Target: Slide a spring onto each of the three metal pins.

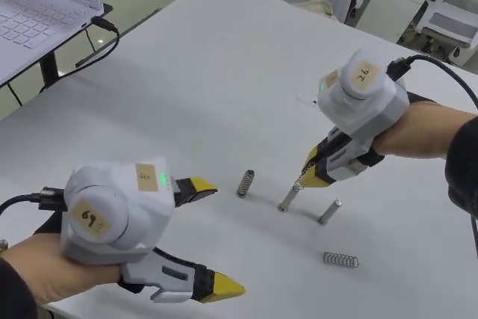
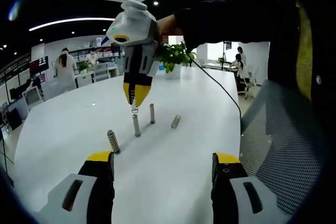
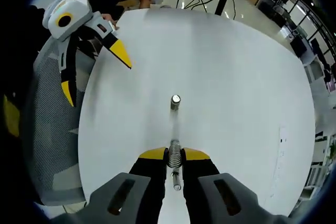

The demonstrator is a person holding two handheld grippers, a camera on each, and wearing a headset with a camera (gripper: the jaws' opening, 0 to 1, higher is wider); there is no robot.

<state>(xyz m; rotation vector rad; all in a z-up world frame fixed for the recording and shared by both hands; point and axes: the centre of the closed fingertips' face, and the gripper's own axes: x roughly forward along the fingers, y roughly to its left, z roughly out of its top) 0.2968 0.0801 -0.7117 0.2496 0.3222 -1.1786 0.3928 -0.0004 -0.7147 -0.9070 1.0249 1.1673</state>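
- Our right gripper (image 1: 309,172) is pinched on a spring (image 2: 134,107), held right above the middle pin (image 1: 289,197).
- Our left gripper (image 1: 216,237) is spread wide with nothing in it.
- The sprung pin (image 1: 245,183) is already done, and a loose spring (image 1: 340,260) lies on the table (image 1: 187,72).

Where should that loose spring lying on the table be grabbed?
Probably from straight above, pinching the spring across its coils near one end. It lies on its side on the table, so both long sides are open, and the far end stays free to go onto the bare pin.
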